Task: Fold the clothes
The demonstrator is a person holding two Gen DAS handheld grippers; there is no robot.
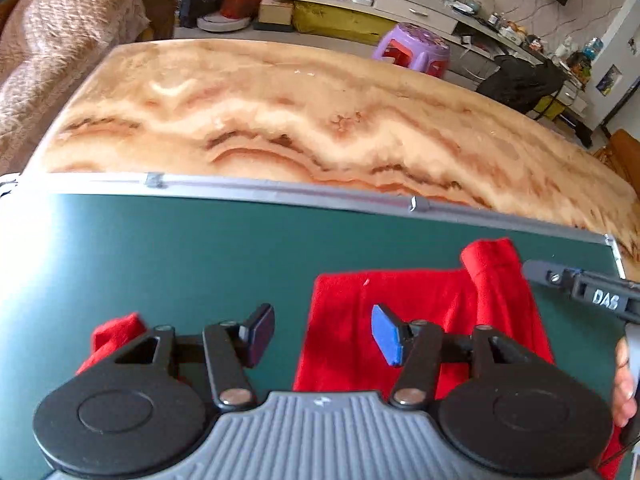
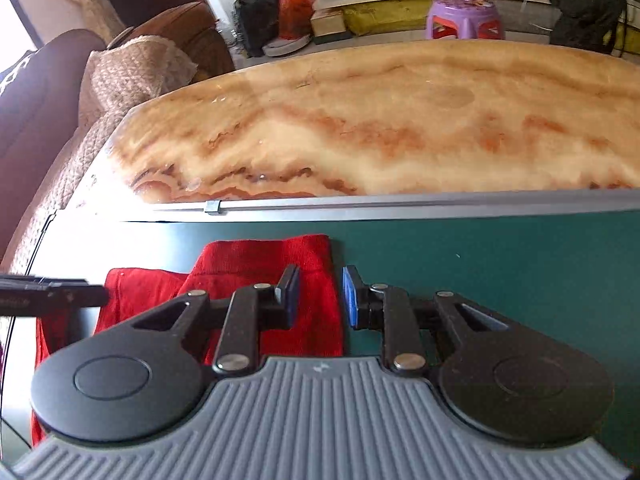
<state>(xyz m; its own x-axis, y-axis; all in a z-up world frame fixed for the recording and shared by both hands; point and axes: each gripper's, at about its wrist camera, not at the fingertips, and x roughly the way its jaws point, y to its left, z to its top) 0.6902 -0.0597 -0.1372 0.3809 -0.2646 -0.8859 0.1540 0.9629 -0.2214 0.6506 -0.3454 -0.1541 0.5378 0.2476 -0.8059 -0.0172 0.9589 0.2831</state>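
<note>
A red garment (image 1: 404,312) lies flat on the green mat (image 1: 160,264), with a folded part along its right side. My left gripper (image 1: 324,334) is open and empty, held over the garment's left edge. A loose red piece (image 1: 114,334) shows behind its left arm. In the right wrist view the garment (image 2: 256,276) lies left of centre. My right gripper (image 2: 320,296) is open with a narrow gap, at the garment's right edge, holding nothing. The other gripper's finger (image 2: 52,294) reaches in from the left.
The mat lies on a marbled orange table (image 1: 280,112) with a grey metal rail (image 1: 320,194) at its far edge. A sofa with a blanket (image 1: 60,40) stands left. A purple stool (image 1: 412,48) and a TV cabinet (image 1: 400,4) are beyond the table.
</note>
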